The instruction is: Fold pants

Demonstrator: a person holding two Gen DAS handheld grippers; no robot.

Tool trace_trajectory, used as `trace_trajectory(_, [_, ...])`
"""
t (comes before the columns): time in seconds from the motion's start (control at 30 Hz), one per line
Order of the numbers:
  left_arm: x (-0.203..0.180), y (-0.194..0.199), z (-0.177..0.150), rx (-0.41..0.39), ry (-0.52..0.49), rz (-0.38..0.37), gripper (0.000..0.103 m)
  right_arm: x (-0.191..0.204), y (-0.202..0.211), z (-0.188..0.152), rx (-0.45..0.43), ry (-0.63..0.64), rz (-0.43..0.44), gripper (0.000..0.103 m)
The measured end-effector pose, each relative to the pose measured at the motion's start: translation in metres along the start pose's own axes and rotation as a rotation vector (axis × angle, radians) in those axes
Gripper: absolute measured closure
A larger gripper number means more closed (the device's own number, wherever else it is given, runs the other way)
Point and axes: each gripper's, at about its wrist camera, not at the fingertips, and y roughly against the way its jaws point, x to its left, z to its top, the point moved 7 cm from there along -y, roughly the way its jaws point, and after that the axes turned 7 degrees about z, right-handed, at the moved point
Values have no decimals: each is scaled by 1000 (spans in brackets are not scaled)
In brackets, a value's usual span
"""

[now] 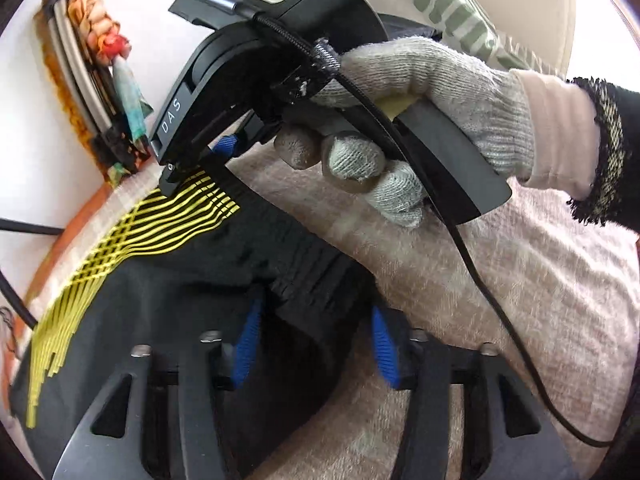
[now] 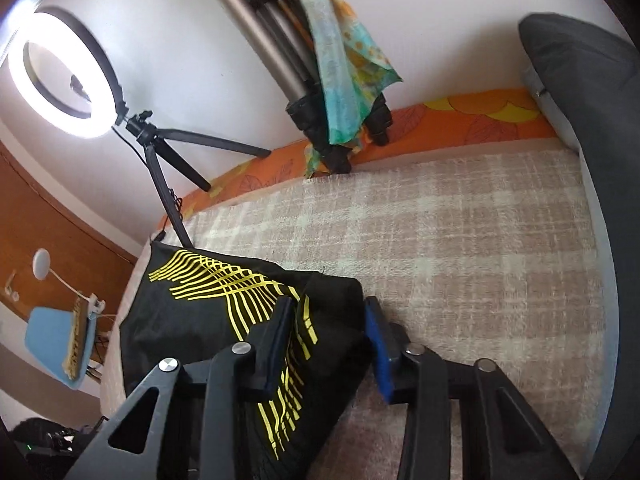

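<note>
The pants (image 2: 224,320) lie bunched near the bed's (image 2: 460,240) left edge, folding barely begun. Both left gripper (image 1: 316,344) and right gripper (image 2: 328,340) straddle waistband cloth, jaws wide.

Lit ring light (image 2: 60,74) on tripod, checked blanket (image 2: 460,220), colourful scarf (image 2: 348,64); dark cushion (image 2: 580,92)

A lit ring lamp (image 2: 60,74) glared white against the wall, the room stayed bright and soft-shadowed, while fisheye bending, dark corners and slight blur marked both views.
</note>
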Motion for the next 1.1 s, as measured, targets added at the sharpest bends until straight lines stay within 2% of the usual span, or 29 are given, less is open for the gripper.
trace_trajectory(0.13, [-1, 3, 3, -37, -18, 15, 81, -4, -1, 2, 2, -36, -5, 83])
trace_trajectory(0.2, [6, 8, 7, -57, 29, -7, 87, -4, 1, 4, -2, -53, -6, 87])
trace_trajectory(0.27, [16, 15, 11, -74, 105, -48, 88, -3, 5, 5, -10, -55, -7, 89])
trace_trajectory(0.67, [8, 62, 32, -188, 192, -118, 89, 21, 61, 12, -68, -93, -35, 96])
trace_trajectory(0.87, [33, 94, 25, -236, 292, -129, 89, 50, 76, 19, -86, -68, -45, 97])
trace_trajectory(1.1, [66, 122, 8, -271, 362, -99, 89, 99, 66, 31, -83, -15, -53, 97])
